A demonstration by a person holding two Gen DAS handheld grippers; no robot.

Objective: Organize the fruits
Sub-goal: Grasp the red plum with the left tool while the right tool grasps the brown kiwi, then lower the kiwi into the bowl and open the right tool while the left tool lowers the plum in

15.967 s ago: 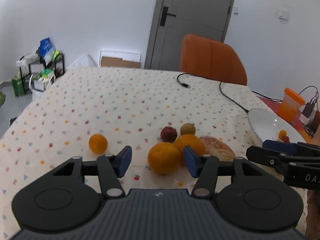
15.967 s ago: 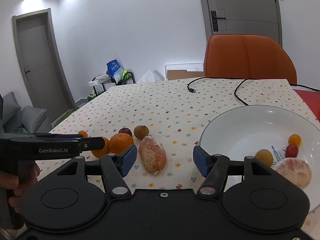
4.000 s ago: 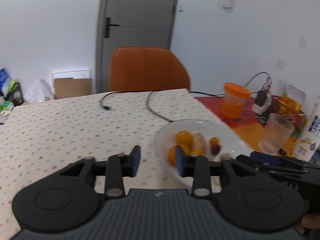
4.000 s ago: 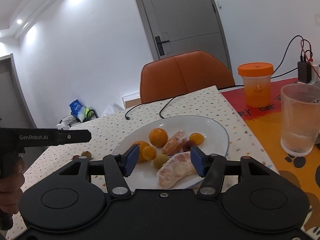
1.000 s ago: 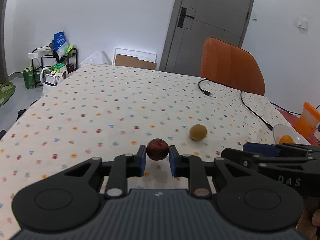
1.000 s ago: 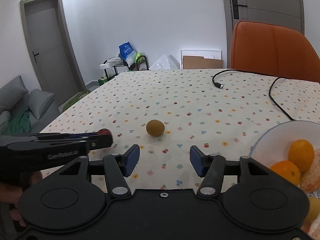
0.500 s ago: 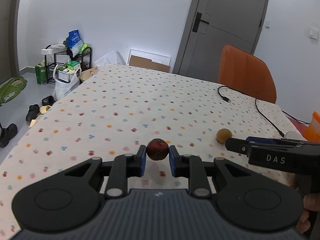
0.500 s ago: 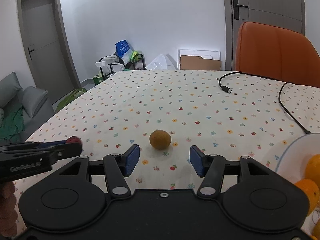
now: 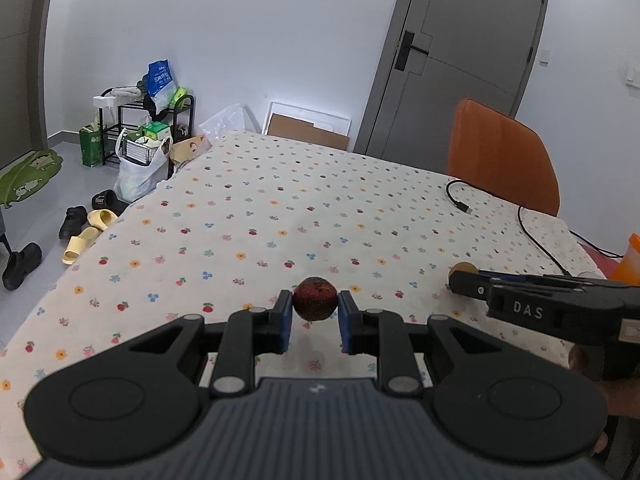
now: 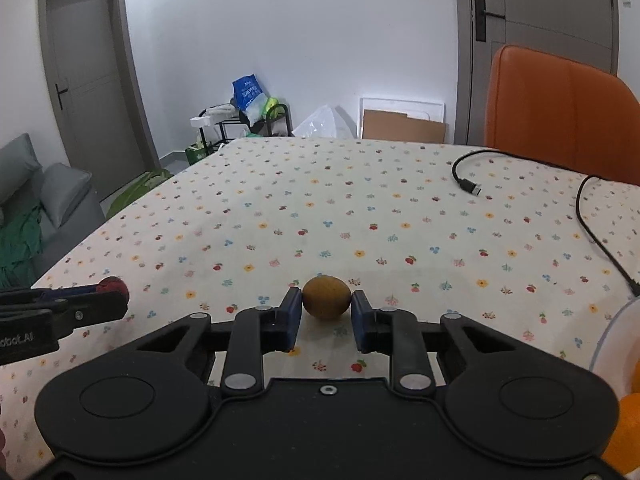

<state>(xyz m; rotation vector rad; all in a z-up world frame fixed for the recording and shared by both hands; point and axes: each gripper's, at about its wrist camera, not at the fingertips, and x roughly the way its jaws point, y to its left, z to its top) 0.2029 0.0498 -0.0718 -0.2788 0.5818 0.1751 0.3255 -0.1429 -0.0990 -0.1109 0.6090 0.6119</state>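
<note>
Black cable [image 10: 592, 216] beyond brown fruit [image 10: 326, 297]

A table [image 9: 304, 184] covered by a cream cloth printed with small coloured flowers and fruits carries everything here. Directly on the cloth a black cable [image 10: 466, 184] lies near the far right corner, its plug end free, with a second loop running toward the right edge, and the rim of a white plate [image 10: 612, 332] shows at the right edge. A small brown fruit [image 10: 326, 297] appears to sit on the cloth toward the near side, though its contact underneath is hard to tell.
</note>
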